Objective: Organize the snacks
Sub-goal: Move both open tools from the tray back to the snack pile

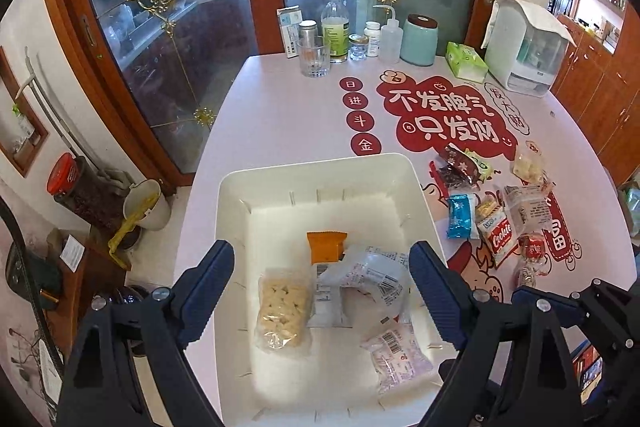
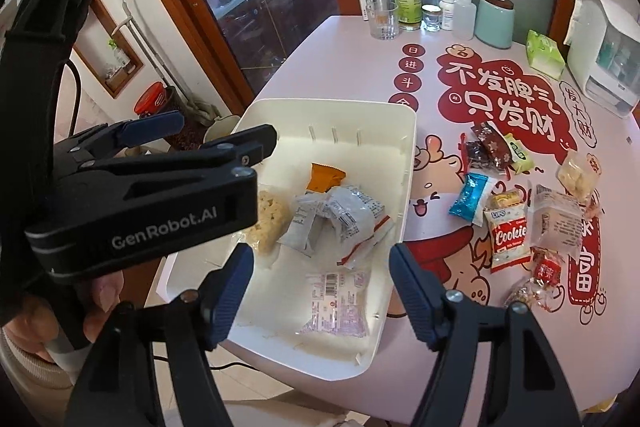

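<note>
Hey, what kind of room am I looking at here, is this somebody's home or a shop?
Most likely a home dining room. A glass-fronted wooden cabinet stands behind a table with a printed cover, which carries a drinking glass, a tissue pack and loose snacks beside a white bin.

One white bin (image 1: 420,187) holds five snack packets (image 1: 282,307); roughly eight more packets (image 2: 510,233) lie on the surface (image 1: 280,115).

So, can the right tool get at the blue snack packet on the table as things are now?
Probably yes. The right tool is open and empty above the white bin, and the blue snack packet lies flat just beyond the bin's right wall with nothing on top, though other packets lie close beside it.
</note>
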A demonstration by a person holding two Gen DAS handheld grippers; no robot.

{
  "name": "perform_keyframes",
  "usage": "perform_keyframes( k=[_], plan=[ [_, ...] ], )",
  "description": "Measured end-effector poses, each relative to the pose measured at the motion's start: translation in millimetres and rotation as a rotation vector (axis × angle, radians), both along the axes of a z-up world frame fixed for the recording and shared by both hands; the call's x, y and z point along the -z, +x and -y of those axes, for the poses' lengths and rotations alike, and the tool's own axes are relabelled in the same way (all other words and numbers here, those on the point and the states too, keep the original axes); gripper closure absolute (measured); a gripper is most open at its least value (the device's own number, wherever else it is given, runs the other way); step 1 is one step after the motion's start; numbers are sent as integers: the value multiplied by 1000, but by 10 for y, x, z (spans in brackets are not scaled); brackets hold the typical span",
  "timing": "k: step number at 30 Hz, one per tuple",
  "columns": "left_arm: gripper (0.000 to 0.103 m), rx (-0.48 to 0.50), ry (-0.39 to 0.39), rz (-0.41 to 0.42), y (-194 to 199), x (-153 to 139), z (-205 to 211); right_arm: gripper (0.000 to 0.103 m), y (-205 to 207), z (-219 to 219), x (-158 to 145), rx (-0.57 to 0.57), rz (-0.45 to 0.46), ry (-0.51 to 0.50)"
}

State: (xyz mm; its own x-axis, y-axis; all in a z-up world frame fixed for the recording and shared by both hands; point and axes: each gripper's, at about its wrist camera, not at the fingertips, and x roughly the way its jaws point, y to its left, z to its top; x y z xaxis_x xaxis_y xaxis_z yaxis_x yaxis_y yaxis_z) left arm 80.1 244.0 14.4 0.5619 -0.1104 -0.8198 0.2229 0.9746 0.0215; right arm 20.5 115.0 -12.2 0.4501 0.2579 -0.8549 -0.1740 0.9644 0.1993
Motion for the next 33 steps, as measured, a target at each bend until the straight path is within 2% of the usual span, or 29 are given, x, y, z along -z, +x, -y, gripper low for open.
perform_keyframes(
  k=[12, 20, 26, 33],
  plan=[
    [14, 20, -22, 11, -75, -74, 73, 32, -93, 85, -79, 26, 29, -1],
    [13, 25, -67, 13, -50, -115, 140, 32, -199, 182, -161, 47, 76, -15],
    [13, 54, -86, -34, -14, -35, 364, 32, -226, 426, -192, 109, 97, 0],
    [13, 95, -76, -50, 71, 18, 823, 32, -250, 809, -233, 177, 121, 14]
  ],
)
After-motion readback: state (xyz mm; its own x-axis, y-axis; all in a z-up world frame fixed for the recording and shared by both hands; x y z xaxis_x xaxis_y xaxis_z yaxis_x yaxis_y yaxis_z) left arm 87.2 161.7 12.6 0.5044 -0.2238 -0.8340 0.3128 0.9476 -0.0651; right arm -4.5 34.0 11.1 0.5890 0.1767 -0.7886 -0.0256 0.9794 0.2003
